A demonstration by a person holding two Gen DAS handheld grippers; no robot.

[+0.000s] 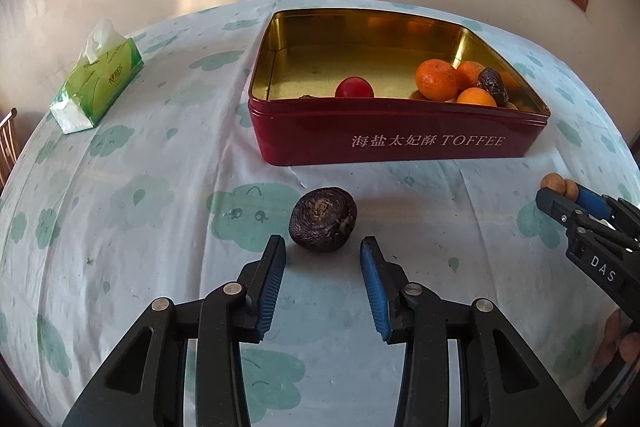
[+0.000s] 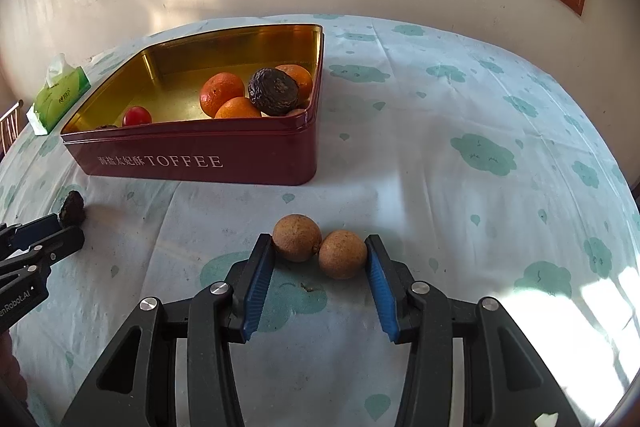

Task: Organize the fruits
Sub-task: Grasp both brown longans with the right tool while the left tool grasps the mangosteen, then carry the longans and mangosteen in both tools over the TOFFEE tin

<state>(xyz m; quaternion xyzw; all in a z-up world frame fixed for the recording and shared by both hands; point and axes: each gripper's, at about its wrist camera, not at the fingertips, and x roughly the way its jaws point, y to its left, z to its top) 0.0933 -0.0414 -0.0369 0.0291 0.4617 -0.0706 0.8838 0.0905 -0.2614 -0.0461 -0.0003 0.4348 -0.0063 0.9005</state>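
The left gripper (image 1: 322,251) stands apart, the dark wrinkled fruit (image 1: 323,219) just ahead of its tips. It looks light, firm and round (may roll); take it across the middle. The right gripper (image 2: 319,247) brackets two brown longans (image 2: 316,247), fingers touching them; whether it presses I cannot tell. The toffee tin (image 1: 400,139) lies beyond.

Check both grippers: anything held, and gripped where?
Left gripper: open, holds nothing; the dark wrinkled fruit lies just ahead. Right gripper: its pads bracket the two brown longans at the pair's outer sides; firm grip cannot be told.
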